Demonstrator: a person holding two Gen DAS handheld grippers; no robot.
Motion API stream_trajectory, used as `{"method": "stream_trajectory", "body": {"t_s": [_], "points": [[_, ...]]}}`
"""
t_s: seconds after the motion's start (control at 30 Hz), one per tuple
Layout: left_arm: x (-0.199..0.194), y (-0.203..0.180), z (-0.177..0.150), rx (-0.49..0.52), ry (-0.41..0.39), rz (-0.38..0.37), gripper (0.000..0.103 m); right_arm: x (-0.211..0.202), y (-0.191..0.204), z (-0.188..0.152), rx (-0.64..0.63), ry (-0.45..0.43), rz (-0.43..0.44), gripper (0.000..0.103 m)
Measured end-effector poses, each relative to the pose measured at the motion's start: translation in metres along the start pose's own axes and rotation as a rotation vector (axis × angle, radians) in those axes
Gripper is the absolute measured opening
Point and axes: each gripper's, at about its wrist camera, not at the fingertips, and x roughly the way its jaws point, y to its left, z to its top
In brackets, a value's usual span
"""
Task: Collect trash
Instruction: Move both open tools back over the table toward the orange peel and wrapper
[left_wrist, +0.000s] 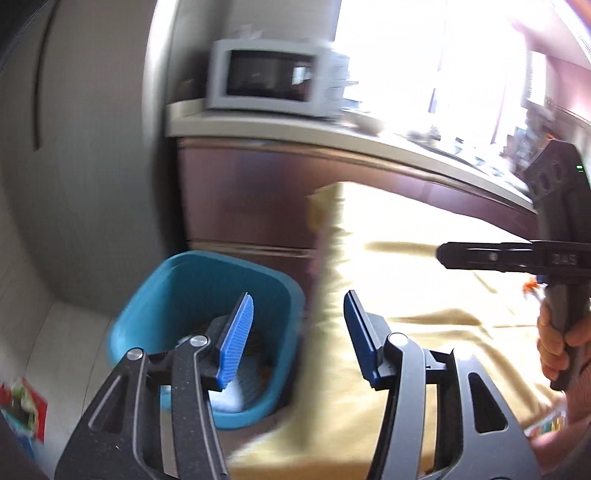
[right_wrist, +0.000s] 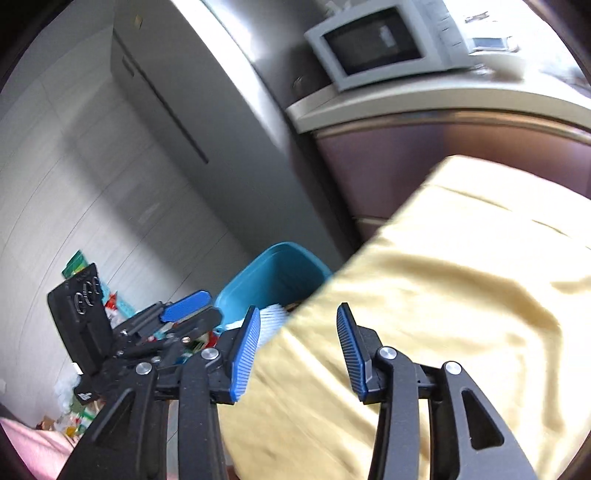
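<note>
Both my left fingers (left_wrist: 297, 338) and right fingers (right_wrist: 297, 354) are hanging spread, pinching nothing, above the bin (left_wrist: 192, 273). White trash (left_wrist: 229, 398) inside is looking light, crushable; I'm judging a gentle edge pinch best.

The surface (right_wrist: 461, 295) is covered by a yellow cloth; a blue bin (left_wrist: 207, 295) is seen on the floor (left_wrist: 66, 350) beside it.

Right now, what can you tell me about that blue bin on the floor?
The blue bin is a squarish tub with rounded corners and a smooth rim, plastic by its look. It stands upright and open on the floor, close beside the yellow cloth over the table's edge. Something white lies at the bottom, with brownish bits too blurred to name.
</note>
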Motion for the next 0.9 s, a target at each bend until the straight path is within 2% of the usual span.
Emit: {"method": "stream_trajectory", "body": {"t_s": [0.17,0.3,0.47,0.6,0.73,0.9], "points": [[0.0,-0.059,0.006,0.082,0.008,-0.136,0.053,-0.066,-0.043,-0.025,0.066,-0.086,-0.097,0.044],[0.018,-0.118,0.011,0.155,0.036,-0.234,0.053,-0.115,-0.076,-0.045,0.13,-0.156,-0.209,0.045],[0.037,-0.197,0.008,0.247,0.09,-0.36,0.054,-0.172,-0.124,-0.066,0.22,-0.245,-0.343,0.051],[0.062,-0.258,0.008,0.326,0.142,-0.431,0.054,-0.213,-0.164,-0.083,0.309,-0.315,-0.455,0.052],[0.087,-0.31,0.009,0.377,0.188,-0.47,0.054,-0.245,-0.202,-0.093,0.386,-0.367,-0.571,0.057],[0.117,-0.354,0.011,0.4,0.248,-0.504,0.054,-0.262,-0.248,-0.102,0.479,-0.376,-0.606,0.059]]}}
